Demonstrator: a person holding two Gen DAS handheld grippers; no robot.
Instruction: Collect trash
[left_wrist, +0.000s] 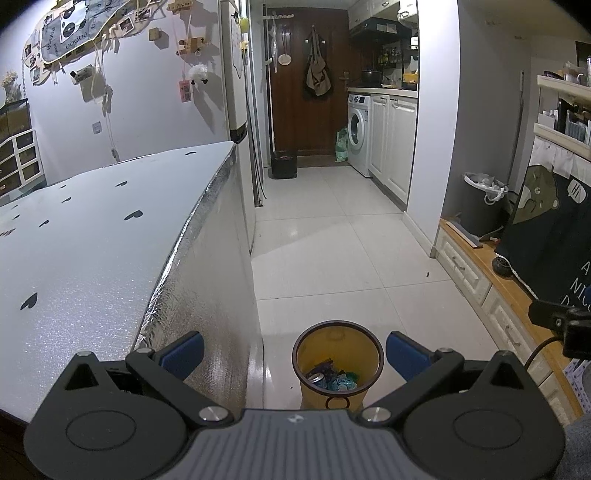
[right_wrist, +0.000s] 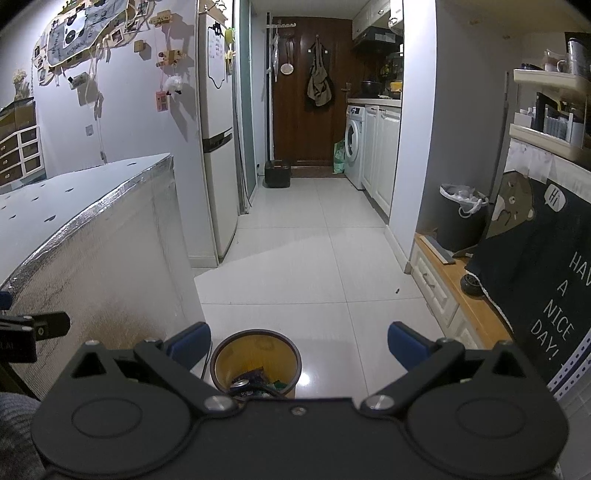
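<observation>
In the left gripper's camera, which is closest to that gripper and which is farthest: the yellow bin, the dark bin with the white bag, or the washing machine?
1. Yellow bin: on the floor just ahead of the left gripper.
2. Dark bin with the white bag: farther off, on the right.
3. Washing machine: far down the hall, right side.

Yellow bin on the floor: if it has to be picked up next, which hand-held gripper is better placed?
Left, probably. The yellow bin sits between the open left hand-held gripper fingers; it lies left of the right hand-held gripper centre.
</observation>
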